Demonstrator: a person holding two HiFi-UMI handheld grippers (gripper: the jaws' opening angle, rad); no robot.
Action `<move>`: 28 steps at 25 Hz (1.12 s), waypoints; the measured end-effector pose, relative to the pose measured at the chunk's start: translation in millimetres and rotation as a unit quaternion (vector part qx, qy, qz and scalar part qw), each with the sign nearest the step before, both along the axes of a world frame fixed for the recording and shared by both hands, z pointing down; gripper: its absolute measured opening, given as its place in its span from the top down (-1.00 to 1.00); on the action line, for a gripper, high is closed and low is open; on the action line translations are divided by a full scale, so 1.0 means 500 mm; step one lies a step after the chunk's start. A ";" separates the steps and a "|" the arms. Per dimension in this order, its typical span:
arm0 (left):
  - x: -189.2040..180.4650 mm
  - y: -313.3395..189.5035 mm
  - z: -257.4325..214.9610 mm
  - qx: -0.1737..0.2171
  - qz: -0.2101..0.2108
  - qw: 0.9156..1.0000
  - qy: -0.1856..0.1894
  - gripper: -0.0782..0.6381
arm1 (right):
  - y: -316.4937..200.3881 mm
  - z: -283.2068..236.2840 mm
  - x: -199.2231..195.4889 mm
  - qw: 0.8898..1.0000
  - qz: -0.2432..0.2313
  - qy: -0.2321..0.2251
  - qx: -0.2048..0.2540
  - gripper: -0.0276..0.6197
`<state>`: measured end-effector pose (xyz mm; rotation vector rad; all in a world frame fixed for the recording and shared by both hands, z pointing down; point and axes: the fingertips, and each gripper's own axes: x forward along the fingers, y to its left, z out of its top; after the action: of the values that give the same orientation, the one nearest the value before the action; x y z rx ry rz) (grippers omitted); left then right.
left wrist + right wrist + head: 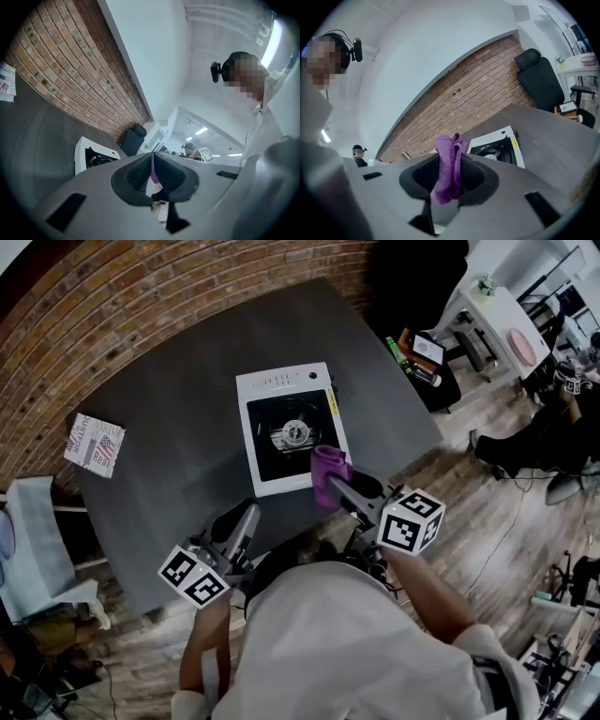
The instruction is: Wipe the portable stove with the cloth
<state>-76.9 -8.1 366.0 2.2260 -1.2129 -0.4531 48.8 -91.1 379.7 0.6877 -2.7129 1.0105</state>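
Right gripper [337,486] is pinched tight on the purple cloth [327,463], which hangs in a bunch from its jaws. The cloth is over the near right corner of the portable stove [281,454], in the middle of the dark table [178,399]. I cannot tell if it touches the stove.

Left gripper [248,517] is low and near, off the stove. Its jaws are pressed almost together with nothing in them.

To wipe well, I think the cloth should be pushed down flat on the top. Then it should slide in slow rows and go round the burner [294,432] so it does not snag. The free gripper could hold the stove so it does not slide.

The stove's long side runs from near to far, and the end with the knob [312,376] is far away.
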 end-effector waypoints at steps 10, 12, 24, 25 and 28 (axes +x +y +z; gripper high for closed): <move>-0.060 -0.043 0.030 -0.013 0.041 0.999 0.003 0.71 | -0.048 -0.022 -0.042 0.999 0.038 0.024 0.029 0.57; -0.060 -0.051 0.029 -0.011 0.040 0.999 0.004 0.71 | -0.057 -0.028 -0.044 0.998 0.034 0.028 0.035 0.57; -0.058 -0.106 0.015 -0.004 -0.004 1.000 -0.001 0.71 | -0.149 -0.041 -0.061 0.998 -0.016 0.038 0.049 0.57; -0.058 -0.112 0.014 -0.003 -0.008 1.000 -0.002 0.71 | -0.156 -0.042 -0.063 0.998 -0.022 0.038 0.051 0.57; -0.051 -0.127 0.014 -0.004 -0.013 1.000 -0.006 0.71 | -0.174 -0.036 -0.070 0.997 -0.042 0.042 0.051 0.57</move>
<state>-102.3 -71.5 373.1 2.2117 -1.2487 -0.4438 13.9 -178.3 361.7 0.6107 -2.7102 0.8108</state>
